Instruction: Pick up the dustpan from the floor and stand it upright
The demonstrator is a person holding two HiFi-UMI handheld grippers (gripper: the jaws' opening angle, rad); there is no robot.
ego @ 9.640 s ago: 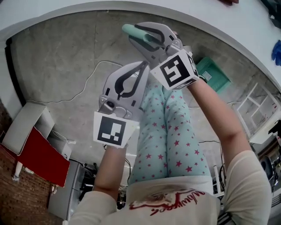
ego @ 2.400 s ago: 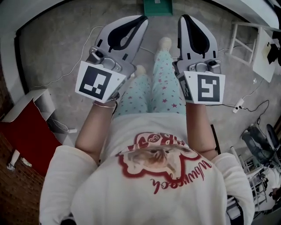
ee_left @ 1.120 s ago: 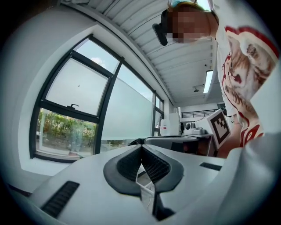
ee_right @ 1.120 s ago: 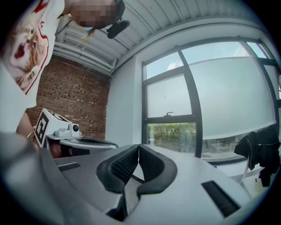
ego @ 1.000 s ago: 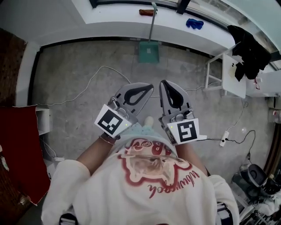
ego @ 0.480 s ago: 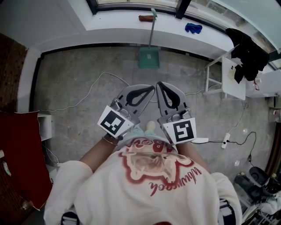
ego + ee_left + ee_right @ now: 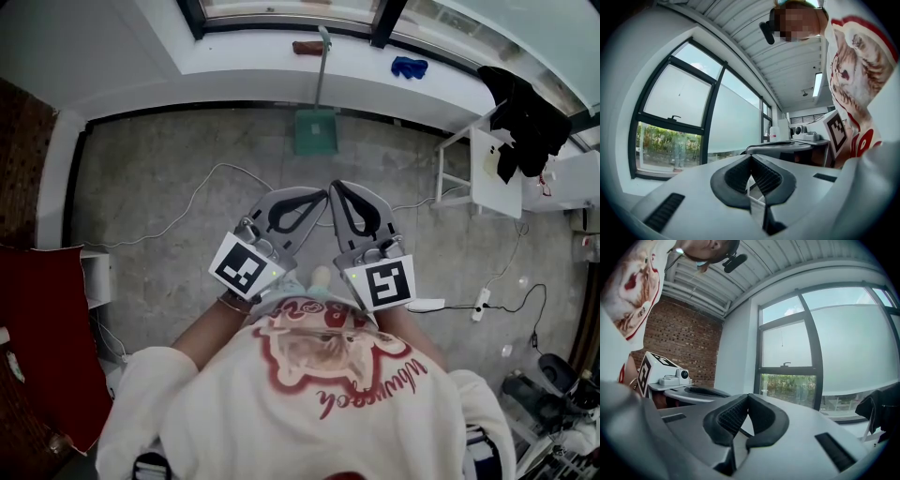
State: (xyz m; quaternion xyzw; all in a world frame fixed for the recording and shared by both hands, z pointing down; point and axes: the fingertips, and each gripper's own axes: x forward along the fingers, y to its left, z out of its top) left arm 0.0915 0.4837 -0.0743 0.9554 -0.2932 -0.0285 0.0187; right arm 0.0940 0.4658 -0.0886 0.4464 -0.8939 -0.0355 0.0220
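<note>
Dustpan [image 7: 315, 131]: green, at the far edge of the concrete floor [image 7: 159, 169] below the window; pan down on the floor, handle up against the white sill [image 7: 234, 61]; well apart from both grippers.
Left gripper [image 7: 322, 194]: jaws together, nothing between them; in front of the person's shirt [image 7: 319, 375].
Right gripper [image 7: 336, 186]: jaws together, empty; tip just beside the left one's tip.
Sill: blue glove [image 7: 409, 67] right of the handle; brown object [image 7: 307, 47] beside the handle top.
Floor, left: white cable [image 7: 192, 192].
Floor, right edge: white rack [image 7: 487, 173], dark clothing [image 7: 525, 112] on it.
</note>
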